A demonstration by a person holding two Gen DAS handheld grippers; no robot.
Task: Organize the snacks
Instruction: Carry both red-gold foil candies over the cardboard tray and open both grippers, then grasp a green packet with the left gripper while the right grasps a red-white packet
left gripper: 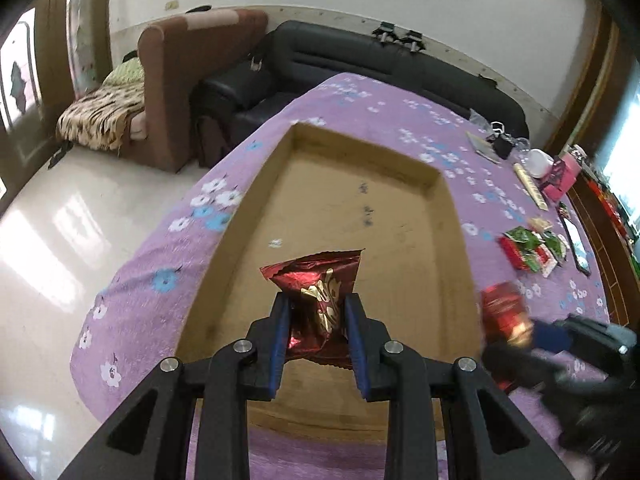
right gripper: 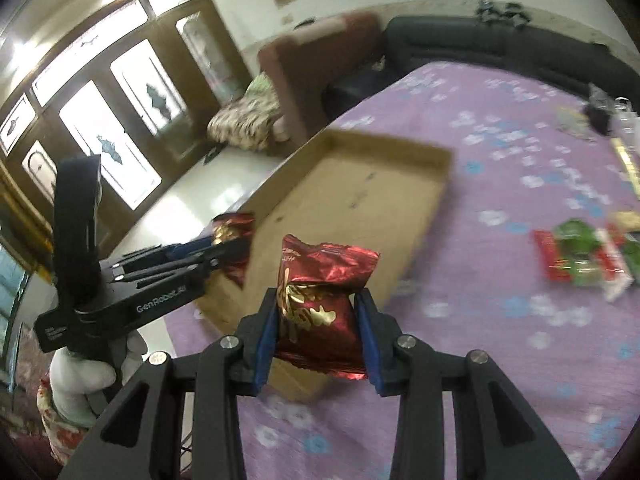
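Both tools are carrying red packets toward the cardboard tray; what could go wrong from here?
1. The right tool pinches its red packet low, so the puffy top may slip.
2. The left tool hangs over the cardboard tray close beside the right one; they might collide.
3. The right packet sits near the tray's corner and may drop outside.

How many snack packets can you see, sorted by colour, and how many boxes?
Dark red snack packets, one held in each gripper: 2
Red-and-green snack packets lying on the purple cloth: a small pile, too overlapped to count
Cardboard trays: 1
Total counted: 3
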